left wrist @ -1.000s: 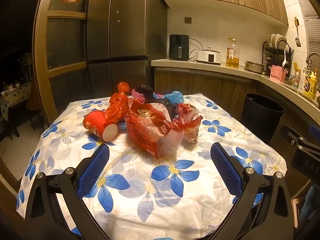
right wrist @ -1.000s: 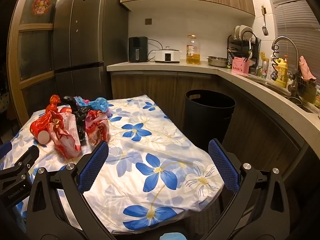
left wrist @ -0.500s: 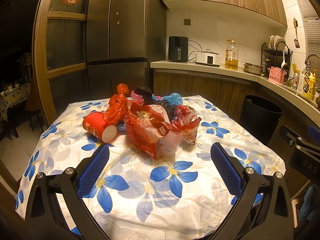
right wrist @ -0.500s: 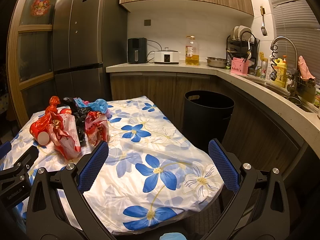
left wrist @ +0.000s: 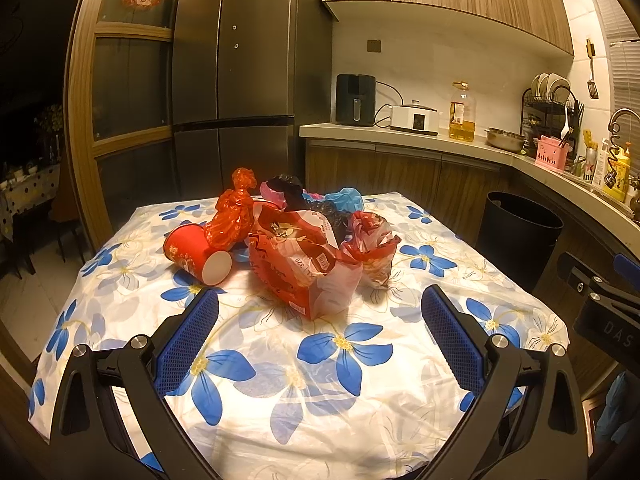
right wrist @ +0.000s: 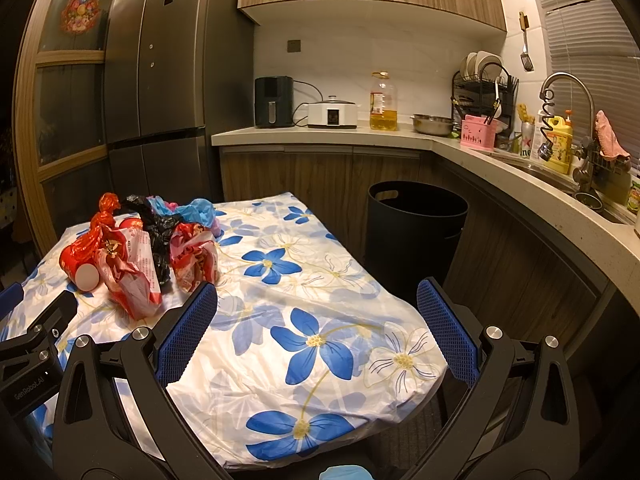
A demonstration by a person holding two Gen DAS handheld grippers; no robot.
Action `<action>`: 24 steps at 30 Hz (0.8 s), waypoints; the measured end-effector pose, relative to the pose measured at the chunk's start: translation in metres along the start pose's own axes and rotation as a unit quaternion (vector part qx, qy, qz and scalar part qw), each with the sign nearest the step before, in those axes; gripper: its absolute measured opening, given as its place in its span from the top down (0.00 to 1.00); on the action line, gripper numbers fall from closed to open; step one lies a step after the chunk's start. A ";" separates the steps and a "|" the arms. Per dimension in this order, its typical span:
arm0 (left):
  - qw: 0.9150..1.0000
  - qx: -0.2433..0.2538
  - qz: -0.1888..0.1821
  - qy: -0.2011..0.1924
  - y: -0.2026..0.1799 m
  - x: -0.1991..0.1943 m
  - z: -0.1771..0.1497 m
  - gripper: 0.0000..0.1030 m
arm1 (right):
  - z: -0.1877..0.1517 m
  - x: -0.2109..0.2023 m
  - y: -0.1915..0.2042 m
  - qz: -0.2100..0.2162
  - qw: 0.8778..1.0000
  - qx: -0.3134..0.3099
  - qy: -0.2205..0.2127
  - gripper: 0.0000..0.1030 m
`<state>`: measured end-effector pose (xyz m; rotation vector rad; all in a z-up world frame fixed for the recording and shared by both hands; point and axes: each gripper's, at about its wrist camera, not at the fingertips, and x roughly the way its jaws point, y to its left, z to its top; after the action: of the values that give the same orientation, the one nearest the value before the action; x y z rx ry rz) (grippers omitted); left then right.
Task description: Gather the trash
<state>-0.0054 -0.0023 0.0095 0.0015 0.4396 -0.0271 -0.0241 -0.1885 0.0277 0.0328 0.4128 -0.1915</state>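
Observation:
A heap of trash lies on the flowered tablecloth [left wrist: 280, 380]: a red paper cup [left wrist: 196, 256] on its side, a knotted red plastic bag [left wrist: 234, 216], a red and white snack bag [left wrist: 304, 268], a crumpled red wrapper [left wrist: 370, 246], plus black and blue plastic bags [left wrist: 320, 200]. My left gripper [left wrist: 318, 332] hangs open just short of the snack bag, nothing between its fingers. My right gripper [right wrist: 316, 328] is open over the table's right half, with the heap [right wrist: 136, 256] to its left. A black trash bin [right wrist: 416, 224] stands on the floor beyond the table.
Wooden cabinets and a counter [right wrist: 320, 136] wrap the back and right, carrying an air fryer, a cooker, an oil bottle, a dish rack and a sink [right wrist: 560, 172]. A dark fridge [left wrist: 236, 80] stands behind the table. Between table and cabinets the bin [left wrist: 520, 232] fills the gap.
Both views shifted slightly, the heap sitting a little higher and farther in frame. Both grippers stay open; no trash has moved.

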 end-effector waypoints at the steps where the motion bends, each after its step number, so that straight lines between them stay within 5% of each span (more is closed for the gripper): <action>1: 1.000 0.000 0.000 0.000 0.000 0.000 0.000 0.05 | 0.000 0.000 0.000 0.000 1.000 0.000 0.000 0.04; 24: 1.000 -0.002 -0.002 -0.001 -0.001 -0.001 -0.001 0.05 | -0.001 0.000 0.000 0.001 1.000 -0.001 0.000 0.04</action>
<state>-0.0064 -0.0030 0.0094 -0.0032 0.4376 -0.0296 -0.0248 -0.1887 0.0272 0.0319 0.4123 -0.1899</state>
